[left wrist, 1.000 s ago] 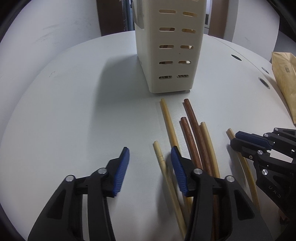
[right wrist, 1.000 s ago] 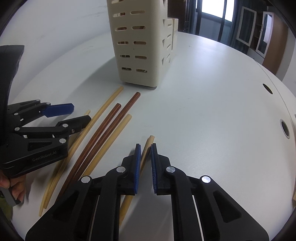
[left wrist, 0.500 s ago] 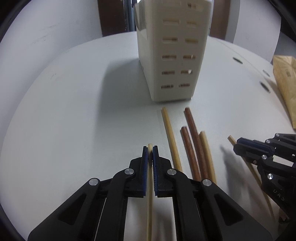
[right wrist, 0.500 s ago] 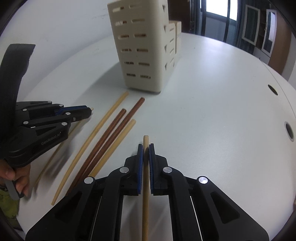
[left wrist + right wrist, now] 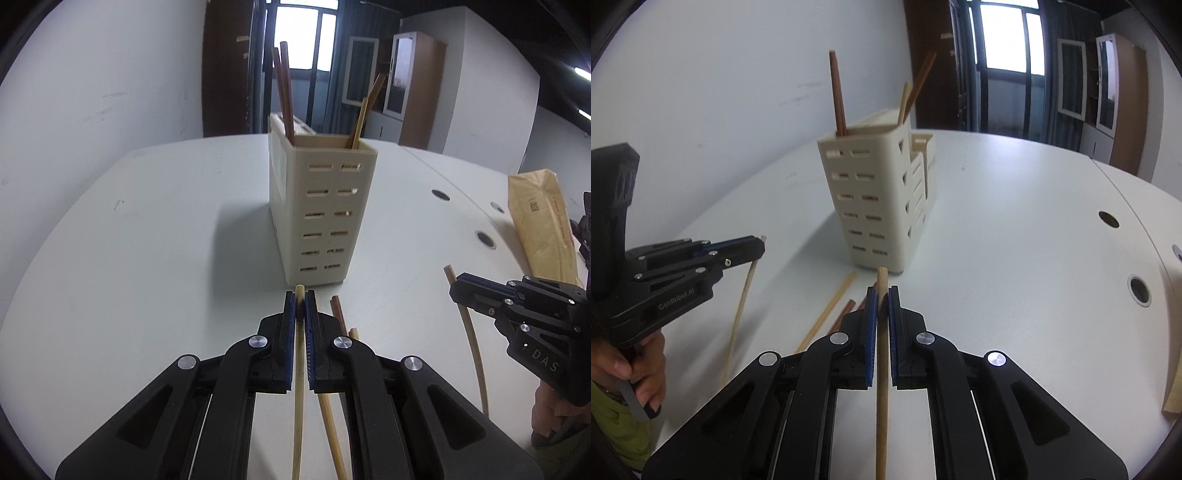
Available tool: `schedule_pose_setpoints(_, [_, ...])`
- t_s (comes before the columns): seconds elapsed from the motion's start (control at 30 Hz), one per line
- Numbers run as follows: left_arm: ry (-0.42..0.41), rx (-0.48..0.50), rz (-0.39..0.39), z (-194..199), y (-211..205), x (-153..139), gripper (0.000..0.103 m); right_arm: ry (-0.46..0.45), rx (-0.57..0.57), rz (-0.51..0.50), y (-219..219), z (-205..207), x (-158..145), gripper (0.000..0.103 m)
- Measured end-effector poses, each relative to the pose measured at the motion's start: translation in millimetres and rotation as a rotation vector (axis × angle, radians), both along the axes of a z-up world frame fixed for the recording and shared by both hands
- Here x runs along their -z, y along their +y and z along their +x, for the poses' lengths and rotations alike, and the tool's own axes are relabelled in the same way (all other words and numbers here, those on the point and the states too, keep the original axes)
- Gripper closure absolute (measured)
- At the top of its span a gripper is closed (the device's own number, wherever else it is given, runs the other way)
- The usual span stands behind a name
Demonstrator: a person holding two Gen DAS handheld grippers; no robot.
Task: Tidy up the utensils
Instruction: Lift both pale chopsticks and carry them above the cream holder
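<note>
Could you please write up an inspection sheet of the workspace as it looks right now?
Surface: white table, round holes along its right side.
Job's things: cream slotted holder upright, four chopsticks standing inside; loose chopsticks lying before it.
Clutter: brown paper bag at the table's right edge.
Grippers: left gripper shut on a pale chopstick; right gripper shut on a tan chopstick.
Cables: nothing seen.
Surroundings: white wall, window, wooden cabinets behind.
</note>
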State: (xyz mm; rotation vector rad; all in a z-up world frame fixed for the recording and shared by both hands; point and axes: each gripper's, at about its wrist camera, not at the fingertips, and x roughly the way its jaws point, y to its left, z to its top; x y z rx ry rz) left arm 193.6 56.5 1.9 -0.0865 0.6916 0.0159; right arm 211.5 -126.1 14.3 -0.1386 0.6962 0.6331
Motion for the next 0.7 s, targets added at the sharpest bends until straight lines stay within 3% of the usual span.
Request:
schedule_pose_setpoints(0.33, [-0.11,0.005,-0.009,-20,-5,-42,0.099,-0.097,0.029,0.077,-4,-12,-35,0.096])
schedule_pose_setpoints(0.7, [-0.197,0.013,-0.005,-15,-10,-85,0.099,-0.213,0.045,0.127,-1,-8,-85,0.096])
